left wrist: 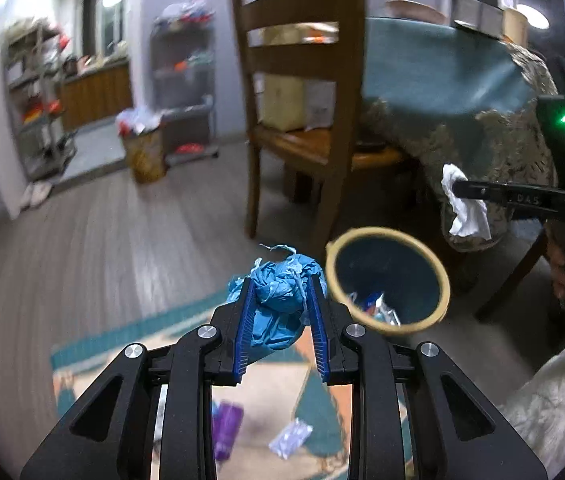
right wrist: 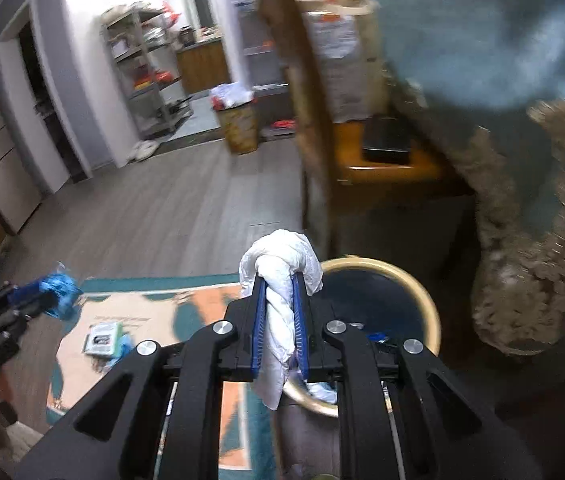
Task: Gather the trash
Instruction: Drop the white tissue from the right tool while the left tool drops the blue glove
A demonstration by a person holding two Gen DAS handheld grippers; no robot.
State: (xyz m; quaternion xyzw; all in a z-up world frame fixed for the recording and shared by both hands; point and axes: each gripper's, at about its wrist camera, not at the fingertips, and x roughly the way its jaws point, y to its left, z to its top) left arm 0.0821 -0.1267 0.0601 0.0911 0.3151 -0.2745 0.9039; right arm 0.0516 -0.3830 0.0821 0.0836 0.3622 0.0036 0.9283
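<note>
Both grippers carry trash to the bin

The left gripper (left wrist: 280, 300) squeezes a crumpled blue glove (left wrist: 280, 294), just beside the round trash bin (left wrist: 442, 280) on the floor. The right gripper (right wrist: 280, 312) is closed tight on a white tissue (right wrist: 282, 276), near the bin's rim. To do this well, I think each one should go right over the middle of the bin before letting go. One at a time is best, so they don't bump. More wrappers (left wrist: 290, 438) lie on the rug (left wrist: 170, 322).
</note>
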